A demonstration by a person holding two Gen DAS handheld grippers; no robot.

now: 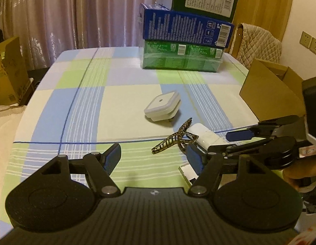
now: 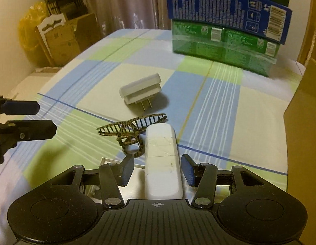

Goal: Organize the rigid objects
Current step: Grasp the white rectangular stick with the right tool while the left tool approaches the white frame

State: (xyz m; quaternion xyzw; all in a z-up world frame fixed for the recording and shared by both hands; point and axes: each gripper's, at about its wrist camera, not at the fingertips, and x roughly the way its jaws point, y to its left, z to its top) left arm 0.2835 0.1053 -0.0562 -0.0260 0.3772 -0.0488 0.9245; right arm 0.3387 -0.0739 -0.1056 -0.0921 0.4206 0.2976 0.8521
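A white oblong case [image 2: 162, 161] lies on the checked tablecloth between the open fingers of my right gripper [image 2: 158, 169], which do not touch it. It also shows in the left wrist view [image 1: 205, 135]. A leopard-print hair claw [image 2: 131, 130] lies against its left side, also seen in the left wrist view [image 1: 176, 137]. A white plug-in night light [image 2: 140, 91] lies farther back, also in the left wrist view [image 1: 163, 107]. My left gripper [image 1: 154, 159] is open and empty, left of the claw.
A stack of green, blue and dark boxes [image 1: 184, 38] stands at the table's far side. An open cardboard box [image 1: 270, 85] sits at the right edge. A flat white card [image 1: 187, 173] lies under the case. Cardboard cartons [image 2: 62, 36] stand on the floor left.
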